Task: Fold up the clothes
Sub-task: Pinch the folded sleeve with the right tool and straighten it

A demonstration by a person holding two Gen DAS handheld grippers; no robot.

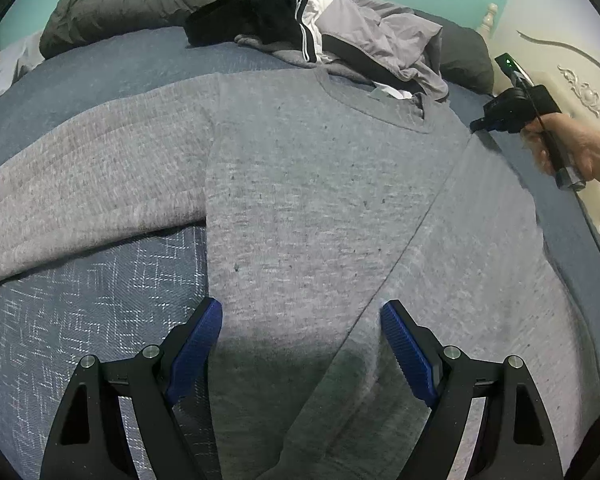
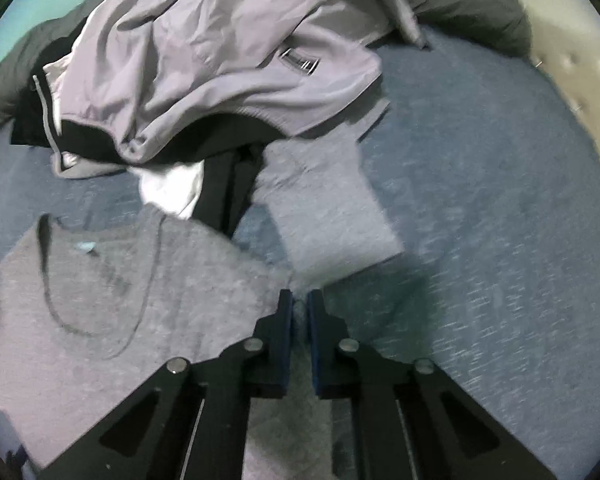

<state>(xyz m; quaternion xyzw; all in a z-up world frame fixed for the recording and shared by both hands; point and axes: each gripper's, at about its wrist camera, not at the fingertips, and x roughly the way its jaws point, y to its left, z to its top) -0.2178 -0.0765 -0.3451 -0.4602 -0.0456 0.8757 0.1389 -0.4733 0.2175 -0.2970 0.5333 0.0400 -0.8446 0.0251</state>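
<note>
Left wrist view: the grey sweater (image 1: 320, 200) lies flat on the blue bed (image 1: 100, 280). The left tongs (image 1: 300, 344) stand wide apart above it. The right tongs (image 2: 299, 304) pinch the sweater's shoulder edge.

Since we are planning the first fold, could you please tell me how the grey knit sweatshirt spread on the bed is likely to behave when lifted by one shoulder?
The grey knit sweatshirt will probably flop and drape, since it lies limp with a soft-creased sleeve. It looks thick, so likely weighty for cloth. Its fuzzy knit may cling to the blue woven bedspread rather than slide.
</note>
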